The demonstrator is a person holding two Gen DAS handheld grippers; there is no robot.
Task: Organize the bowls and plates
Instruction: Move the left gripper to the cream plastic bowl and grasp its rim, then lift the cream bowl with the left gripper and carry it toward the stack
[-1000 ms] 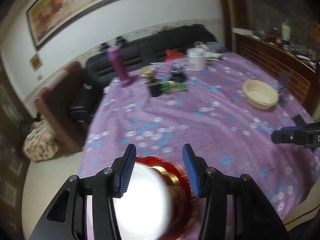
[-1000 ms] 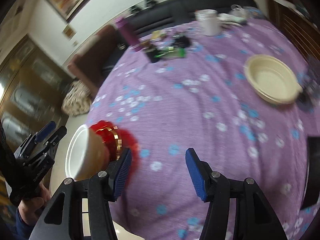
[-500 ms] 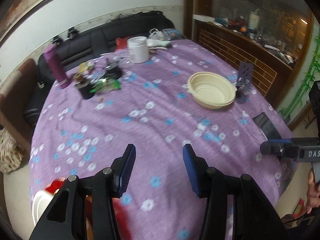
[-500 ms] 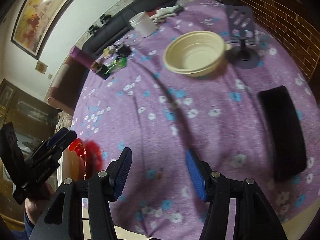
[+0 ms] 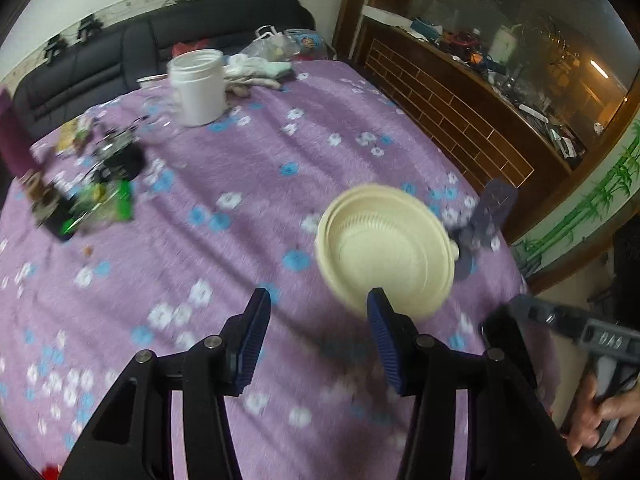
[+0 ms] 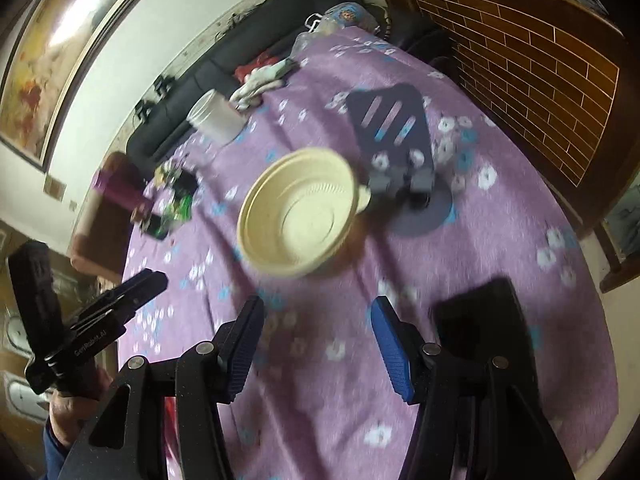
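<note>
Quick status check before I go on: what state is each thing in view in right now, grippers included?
Left gripper: open, nothing between its fingers.
Right gripper: open, holding nothing; it has just been closing a little.
Cream bowl: upright on the tablecloth, empty, ungrasped.
White jar: upright, no lid on.
Dark slotted stand: upright beside the bowl.
Purple bottle: standing, blurred.

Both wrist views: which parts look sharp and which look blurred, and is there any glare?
Left wrist view: the left hand-held gripper is sharp, while the purple flowered tablecloth and the cream plastic bowl are smeared. Right wrist view: the same smear on the tablecloth, the right hand-held gripper crisp, and glare on the framed painting.
</note>
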